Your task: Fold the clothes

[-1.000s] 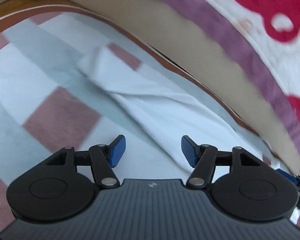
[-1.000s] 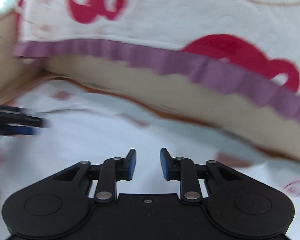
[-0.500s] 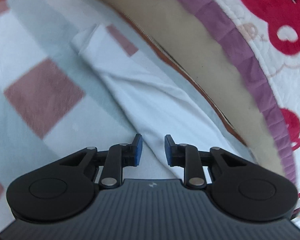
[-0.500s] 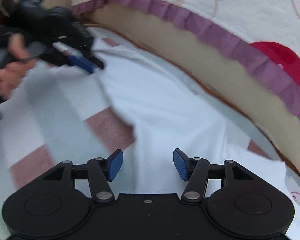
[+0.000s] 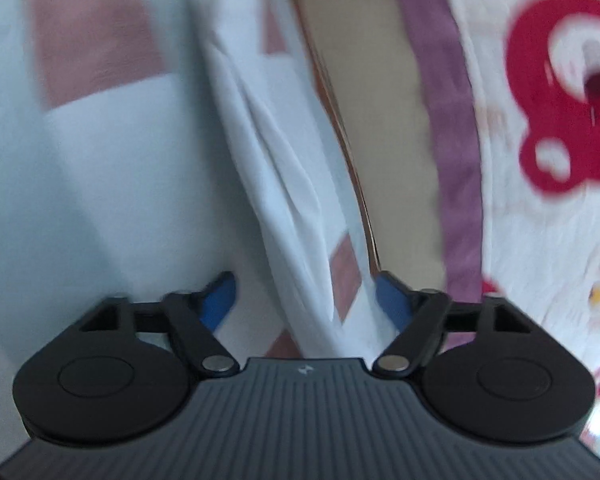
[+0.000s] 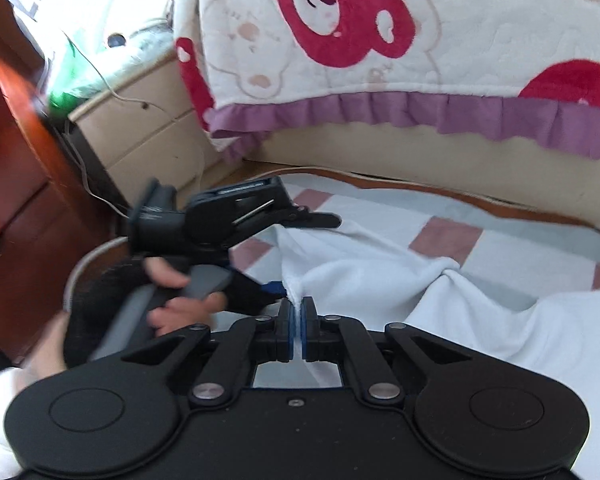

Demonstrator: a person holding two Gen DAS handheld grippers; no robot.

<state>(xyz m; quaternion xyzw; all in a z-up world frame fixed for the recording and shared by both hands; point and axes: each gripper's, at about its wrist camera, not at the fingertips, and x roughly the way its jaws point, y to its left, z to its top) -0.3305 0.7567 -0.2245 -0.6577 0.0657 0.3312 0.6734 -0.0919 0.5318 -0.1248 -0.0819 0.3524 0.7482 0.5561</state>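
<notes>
The right gripper (image 6: 297,316) is clamped on a bunched edge of the white garment (image 6: 364,268), which lies on the checked sheet (image 6: 452,236). The left gripper (image 5: 306,300) is spread wide over a fold. Beyond hangs a bear-print quilt (image 6: 420,40).

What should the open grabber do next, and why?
Probably shut the left gripper on the white cloth. Its jaws stand open with a fold of cloth between them, while the right gripper is shut on the cloth edge, so a second hold seems needed for folding.
</notes>
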